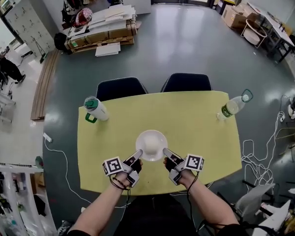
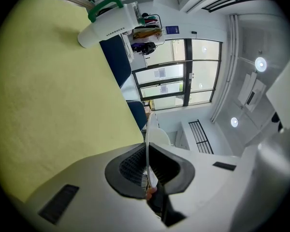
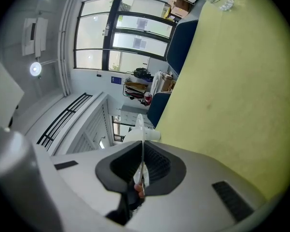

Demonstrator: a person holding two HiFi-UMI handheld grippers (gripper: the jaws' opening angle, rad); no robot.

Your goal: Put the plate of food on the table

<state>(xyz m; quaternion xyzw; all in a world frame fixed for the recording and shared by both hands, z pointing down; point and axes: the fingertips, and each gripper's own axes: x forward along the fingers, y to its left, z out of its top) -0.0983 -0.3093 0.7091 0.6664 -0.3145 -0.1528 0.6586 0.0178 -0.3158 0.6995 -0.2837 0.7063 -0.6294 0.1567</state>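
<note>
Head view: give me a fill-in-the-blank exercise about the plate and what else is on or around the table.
1. The left gripper and the right gripper are each shut on the plate, pinching its ____.
2. The table has a top coloured ____.
3. In the head view, the tumbler with the green lid is on the table's ____ side, opposite the water bottle.
4. At the table's far edge stand ____ dark chairs.

Missing words: rim; yellow; left; two
</note>
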